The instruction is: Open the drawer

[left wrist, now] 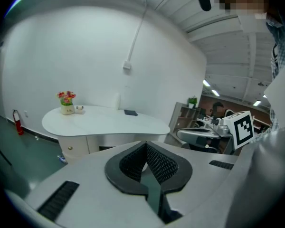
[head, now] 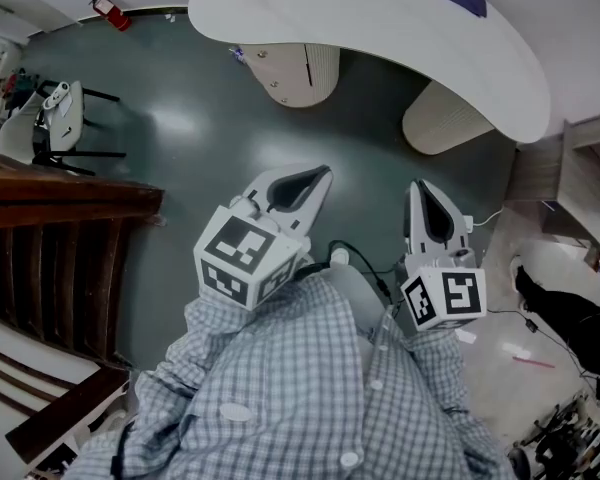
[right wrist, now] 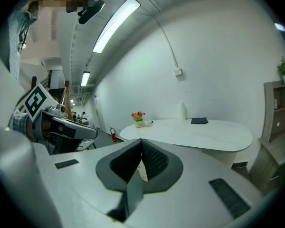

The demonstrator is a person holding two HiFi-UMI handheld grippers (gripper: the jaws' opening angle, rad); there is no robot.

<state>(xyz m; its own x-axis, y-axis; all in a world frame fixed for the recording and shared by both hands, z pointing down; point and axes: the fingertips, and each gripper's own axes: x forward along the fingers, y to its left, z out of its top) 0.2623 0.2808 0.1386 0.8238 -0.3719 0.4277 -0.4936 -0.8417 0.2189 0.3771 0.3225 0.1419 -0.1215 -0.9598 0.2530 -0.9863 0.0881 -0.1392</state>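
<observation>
I have both tools drawn in near my checked shirt (head: 300,388), and the left gripper (head: 318,178) and the right gripper (head: 421,188) are each clenched tight on nothing. The drawer (left wrist: 72,147) sits in the cabinet under the curved white desk (head: 380,28). It is well apart from both grippers, ahead of them across the green floor (head: 180,138), with its small knob showing in the left gripper view.

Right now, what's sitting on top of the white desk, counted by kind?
flower pot: 1
dark flat pad: 1
white bottle: 1
small pale item beside the pot: 1
Total: 4
</observation>
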